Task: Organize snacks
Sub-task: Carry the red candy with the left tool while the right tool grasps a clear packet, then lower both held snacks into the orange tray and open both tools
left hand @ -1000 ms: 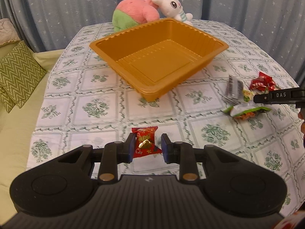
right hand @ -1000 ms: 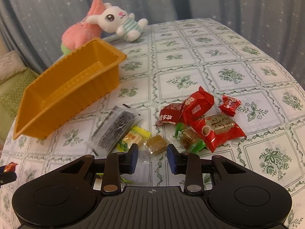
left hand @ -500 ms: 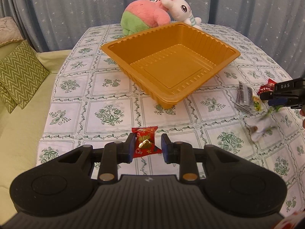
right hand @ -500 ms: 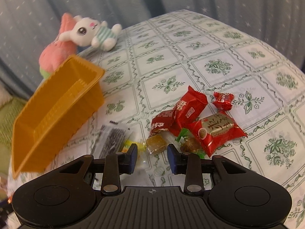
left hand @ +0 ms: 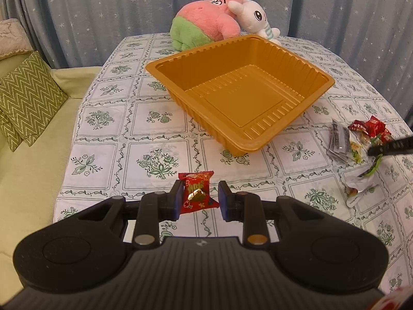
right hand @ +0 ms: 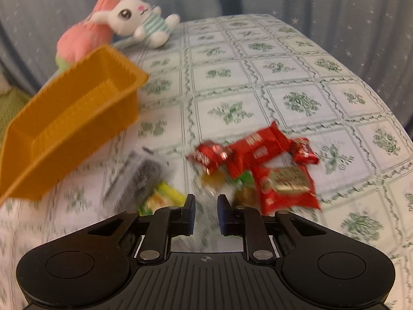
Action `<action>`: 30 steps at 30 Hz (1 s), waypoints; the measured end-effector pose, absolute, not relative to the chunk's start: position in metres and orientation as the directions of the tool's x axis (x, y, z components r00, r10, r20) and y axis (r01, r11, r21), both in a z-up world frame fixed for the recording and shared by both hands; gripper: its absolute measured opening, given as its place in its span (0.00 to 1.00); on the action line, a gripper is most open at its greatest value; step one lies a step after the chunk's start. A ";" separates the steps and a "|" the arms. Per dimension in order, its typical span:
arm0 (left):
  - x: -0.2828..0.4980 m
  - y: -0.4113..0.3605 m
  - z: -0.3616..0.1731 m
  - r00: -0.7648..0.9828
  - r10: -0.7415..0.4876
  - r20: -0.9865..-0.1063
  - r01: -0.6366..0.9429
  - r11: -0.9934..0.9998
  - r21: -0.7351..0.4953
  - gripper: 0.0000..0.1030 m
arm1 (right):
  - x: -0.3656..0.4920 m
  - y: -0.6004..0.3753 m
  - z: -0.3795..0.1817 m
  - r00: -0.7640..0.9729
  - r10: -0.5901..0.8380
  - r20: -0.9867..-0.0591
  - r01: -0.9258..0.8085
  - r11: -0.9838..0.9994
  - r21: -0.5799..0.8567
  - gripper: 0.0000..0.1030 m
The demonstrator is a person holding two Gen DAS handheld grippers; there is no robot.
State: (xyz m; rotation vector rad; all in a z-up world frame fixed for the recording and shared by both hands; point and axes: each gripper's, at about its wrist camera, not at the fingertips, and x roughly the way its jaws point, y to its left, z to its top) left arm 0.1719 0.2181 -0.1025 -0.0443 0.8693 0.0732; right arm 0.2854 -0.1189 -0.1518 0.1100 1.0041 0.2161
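An empty orange tray (left hand: 245,146) stands mid-table. My left gripper (left hand: 200,199) hovers over the near table edge, short of the tray, shut on a small red candy packet (left hand: 196,193). My right gripper (right hand: 205,211) points down at the snack pile. Its jaws are closing to a narrow gap, and blur hides whether anything is between them. Red packets (right hand: 258,149), a red-and-gold packet (right hand: 286,186) and a dark grey packet (right hand: 139,178) lie just beyond it. In the left wrist view the right gripper's tip (left hand: 387,147) sits over a white-and-green wrapper (left hand: 361,186).
A pink-and-green plush (left hand: 204,23) and a white rabbit plush (left hand: 254,18) lie behind the tray. A sofa with a green zigzag cushion (left hand: 28,95) borders the table on the left. Blue starred curtains hang behind.
My left gripper drifted sideways with the red candy, so the tray now sits further right in its view. The right jaws narrowed, and the white-and-green wrapper slid nearer.
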 end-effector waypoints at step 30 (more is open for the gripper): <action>0.190 0.233 -0.084 0.678 0.034 -0.734 -0.068 0.998 -0.016 0.25 | 0.308 -0.095 -0.153 0.554 0.101 -0.826 -0.051 0.995 0.087 0.21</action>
